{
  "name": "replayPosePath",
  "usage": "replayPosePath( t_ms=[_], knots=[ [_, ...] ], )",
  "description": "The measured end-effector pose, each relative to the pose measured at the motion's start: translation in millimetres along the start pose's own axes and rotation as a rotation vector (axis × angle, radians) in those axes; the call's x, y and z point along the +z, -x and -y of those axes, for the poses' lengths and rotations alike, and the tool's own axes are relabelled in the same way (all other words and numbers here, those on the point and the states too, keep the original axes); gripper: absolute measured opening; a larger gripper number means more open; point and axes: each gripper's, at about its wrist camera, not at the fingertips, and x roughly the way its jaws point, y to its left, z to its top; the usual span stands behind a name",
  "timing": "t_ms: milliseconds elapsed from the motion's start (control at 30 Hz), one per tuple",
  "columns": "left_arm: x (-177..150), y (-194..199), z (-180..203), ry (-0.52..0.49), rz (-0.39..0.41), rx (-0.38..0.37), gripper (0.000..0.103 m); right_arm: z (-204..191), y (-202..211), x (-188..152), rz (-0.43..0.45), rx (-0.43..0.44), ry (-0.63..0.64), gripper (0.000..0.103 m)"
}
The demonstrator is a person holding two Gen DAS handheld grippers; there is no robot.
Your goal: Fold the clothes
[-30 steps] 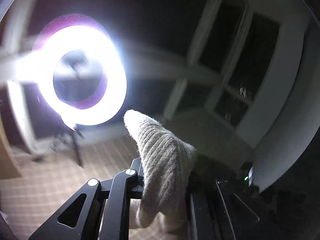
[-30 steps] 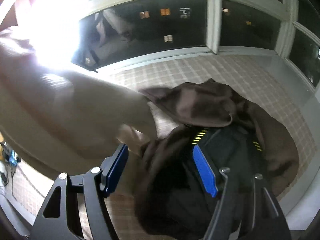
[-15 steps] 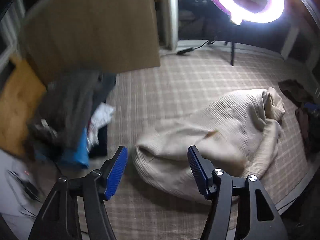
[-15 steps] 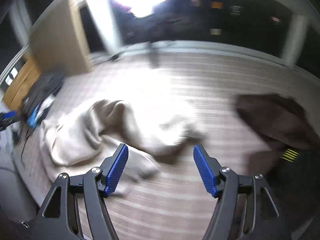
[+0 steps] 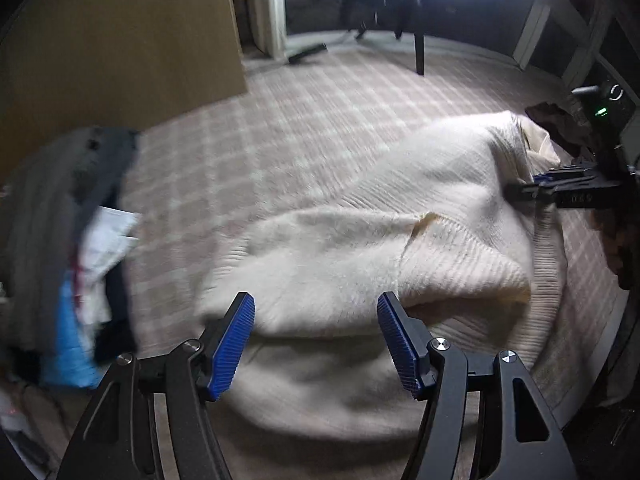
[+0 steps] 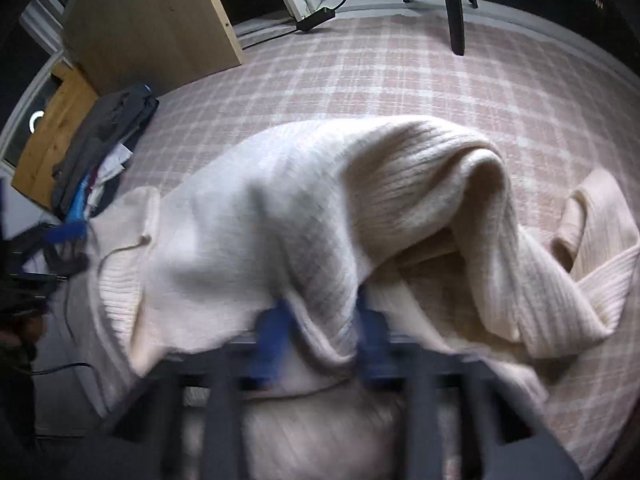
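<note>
A cream ribbed knit sweater (image 5: 360, 248) lies crumpled on the plaid carpet (image 5: 280, 132). My left gripper (image 5: 316, 340) is open and empty, its blue pads just above the sweater's near edge. My right gripper (image 6: 324, 332) is blurred by motion, its pads close together around a fold of the sweater (image 6: 304, 216); the grip looks shut on it. The right gripper also shows in the left wrist view (image 5: 560, 184) at the sweater's far right edge. The left gripper shows at the left edge of the right wrist view (image 6: 44, 248).
A pile of dark and blue clothes (image 5: 76, 232) lies at the left, also in the right wrist view (image 6: 100, 144). A wooden panel (image 5: 120, 48) stands behind it. A ring light stand (image 5: 419, 52) stands at the back. A brown garment (image 5: 556, 124) lies at the right.
Both grippers have swung down toward the sweater. The left has come closer to its near edge and stays open. The right has closed in on a fold of the sweater.
</note>
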Motion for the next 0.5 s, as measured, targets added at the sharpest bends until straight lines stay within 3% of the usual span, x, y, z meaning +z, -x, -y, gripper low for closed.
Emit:
replayPosePath(
  t_ms=[100,167,233,367,500],
  knots=[
    [1,-21,5,-0.034,-0.024,-0.054,0.045,1,24,1,0.051,0.037,-0.029,0.009],
    [1,-24,5,-0.033,-0.029,-0.11,0.017,2,48,1,0.102,0.058,-0.046,0.008],
    [0,-19,1,-0.011,-0.026,-0.143,0.006,2,77,-6,0.152,0.072,-0.053,0.008],
    [-9,30,-8,-0.004,0.056,-0.206,0.003,-3,131,-33,0.228,0.064,-0.072,0.008],
    [-44,94,-15,-0.019,0.122,-0.263,0.004,-5,179,-66,0.284,0.053,-0.101,0.008]
  ],
)
